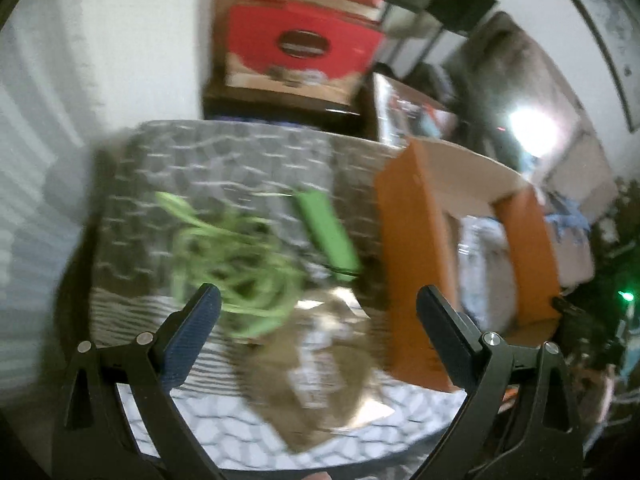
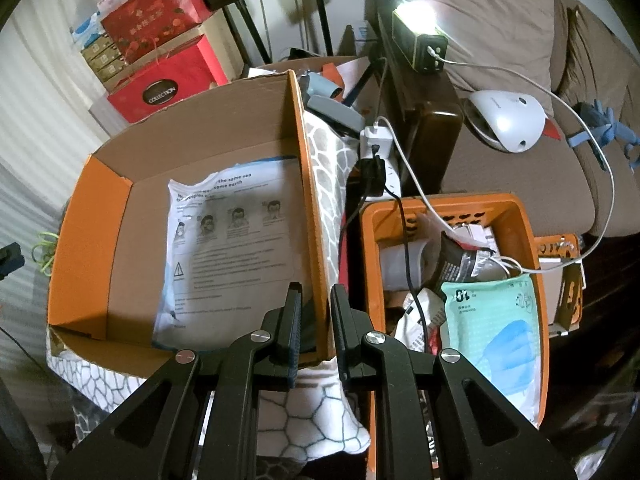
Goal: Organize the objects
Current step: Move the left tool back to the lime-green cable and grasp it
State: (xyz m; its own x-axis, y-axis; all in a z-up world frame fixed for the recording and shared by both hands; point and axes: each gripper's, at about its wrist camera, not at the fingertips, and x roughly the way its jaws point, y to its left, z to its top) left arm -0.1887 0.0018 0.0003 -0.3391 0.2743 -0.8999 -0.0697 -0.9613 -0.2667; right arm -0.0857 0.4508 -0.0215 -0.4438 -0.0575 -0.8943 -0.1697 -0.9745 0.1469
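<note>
Orange cardboard box (image 2: 100, 216), open at the top, sits on a grey-and-white cloth with a honeycomb pattern (image 2: 308, 420), and inside it lies a white plastic packet (image 2: 224, 248) printed with mask-wearing diagrams and the words "the same sea… same earth". Right claw (image 2: 316, 320) is narrowed onto the box's right-hand wall, a pad on either side of the cardboard, gripping it. Left claw (image 1: 318, 312) stands wide, nothing between its pads, hovering over the cloth to the left of the box. Below it, through heavy blur, lie a loose tangle of lime-green cord (image 1: 236, 264), a green oblong block (image 1: 326, 232) just beside it, and a crumpled brown paper piece (image 1: 320, 364); the cord also peeks out left of the box in the right wrist view.

Right of the box stands an orange plastic basket (image 2: 532, 264) stuffed with packets, one mint-green pack (image 2: 488, 312) marked "10". Black and white cables trail over its rim.

Behind, stacked red gift boxes (image 2: 168, 76), the lowest reading "COLLECTION". A bright small lamp (image 2: 416, 28) glares beside a brown sofa (image 2: 500, 24).
</note>
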